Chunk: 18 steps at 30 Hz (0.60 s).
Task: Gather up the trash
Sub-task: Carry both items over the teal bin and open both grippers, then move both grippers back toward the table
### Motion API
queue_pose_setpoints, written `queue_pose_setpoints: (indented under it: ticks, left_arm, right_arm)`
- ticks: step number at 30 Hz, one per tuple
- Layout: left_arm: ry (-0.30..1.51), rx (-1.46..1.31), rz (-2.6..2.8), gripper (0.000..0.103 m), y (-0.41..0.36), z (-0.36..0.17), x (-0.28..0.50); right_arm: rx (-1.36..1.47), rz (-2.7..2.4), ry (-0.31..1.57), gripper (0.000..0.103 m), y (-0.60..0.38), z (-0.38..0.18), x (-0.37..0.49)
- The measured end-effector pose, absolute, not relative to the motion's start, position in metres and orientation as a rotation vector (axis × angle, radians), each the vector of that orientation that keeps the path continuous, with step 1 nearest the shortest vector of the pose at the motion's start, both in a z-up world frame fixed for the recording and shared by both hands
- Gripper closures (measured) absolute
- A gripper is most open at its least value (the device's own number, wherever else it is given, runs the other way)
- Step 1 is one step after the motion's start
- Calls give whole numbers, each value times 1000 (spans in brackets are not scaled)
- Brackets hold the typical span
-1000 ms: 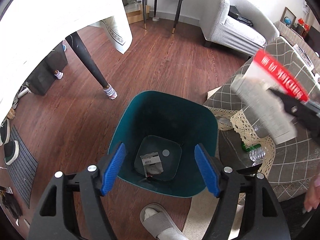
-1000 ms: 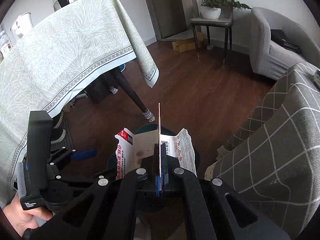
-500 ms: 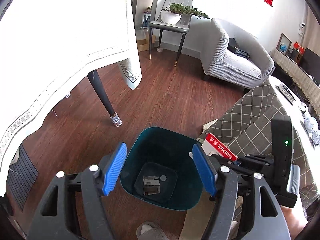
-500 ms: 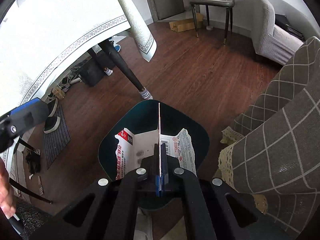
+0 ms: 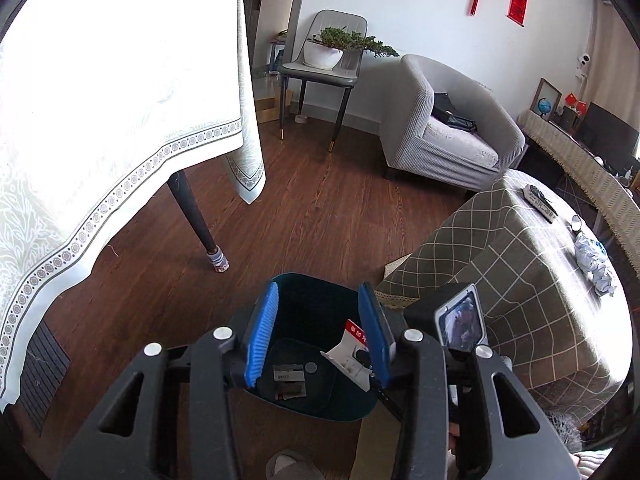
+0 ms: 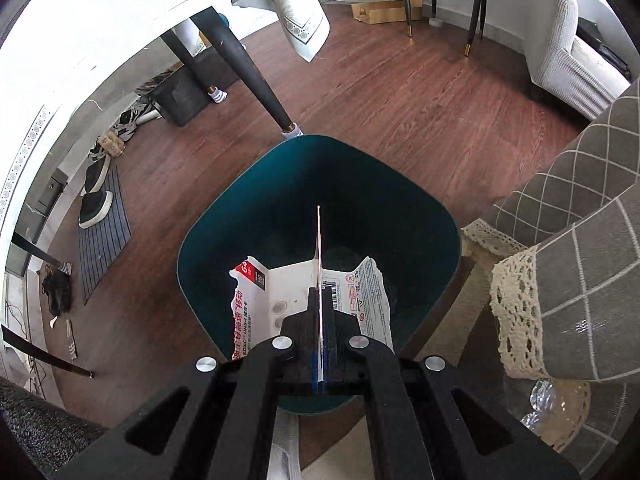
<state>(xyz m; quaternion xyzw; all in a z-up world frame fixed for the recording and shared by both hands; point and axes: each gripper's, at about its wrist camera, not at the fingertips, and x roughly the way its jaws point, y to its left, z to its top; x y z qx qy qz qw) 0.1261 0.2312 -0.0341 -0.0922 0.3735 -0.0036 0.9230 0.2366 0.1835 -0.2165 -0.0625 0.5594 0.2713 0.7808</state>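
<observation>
Living-room floor: my right gripper [image 6: 320, 300] clenches torn packaging [image 6: 308, 292] over the bin [image 6: 248, 200] for dropping; left gripper [image 5: 316, 336] released, empty.

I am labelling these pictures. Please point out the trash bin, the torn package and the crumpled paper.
trash bin [image 6: 276, 184]: right wrist view, teal inner wall.
torn package [image 6: 292, 288]: right wrist view, white inner face.
crumpled paper [image 5: 591, 254]: left wrist view, middle of the wad.

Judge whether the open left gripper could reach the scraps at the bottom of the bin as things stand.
Probably yes: the left gripper hangs open above the bin, whose mouth is uncovered; only the packet in the right gripper crowds one side above the scraps.
</observation>
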Motion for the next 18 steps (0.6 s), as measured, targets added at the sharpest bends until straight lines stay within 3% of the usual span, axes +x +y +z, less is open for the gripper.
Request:
queue_pose_setpoints:
  ticks: [2, 3, 4, 5, 6, 18]
  left_arm:
    - [758, -182, -12, 59, 231, -32, 124]
    - [755, -177, -13, 59, 231, -31, 123]
    - [750, -169, -10, 59, 232, -30, 122]
    - [745, -158, -4, 59, 232, -28, 121]
    - [740, -150, 3, 59, 232, -27, 119]
    - [638, -111, 32, 59, 244, 5, 103]
  right_arm:
    - [-152, 578, 1204, 98, 185, -219, 234]
    - [-157, 575, 1205, 86, 186, -220, 234]
    - [-158, 574, 1204, 61, 186, -221, 233]
    - [-157, 576, 1199, 51, 185, -221, 233]
    - [-156, 582, 1190, 47, 185, -221, 232]
    - [-226, 666, 1077, 47, 177, -182, 219]
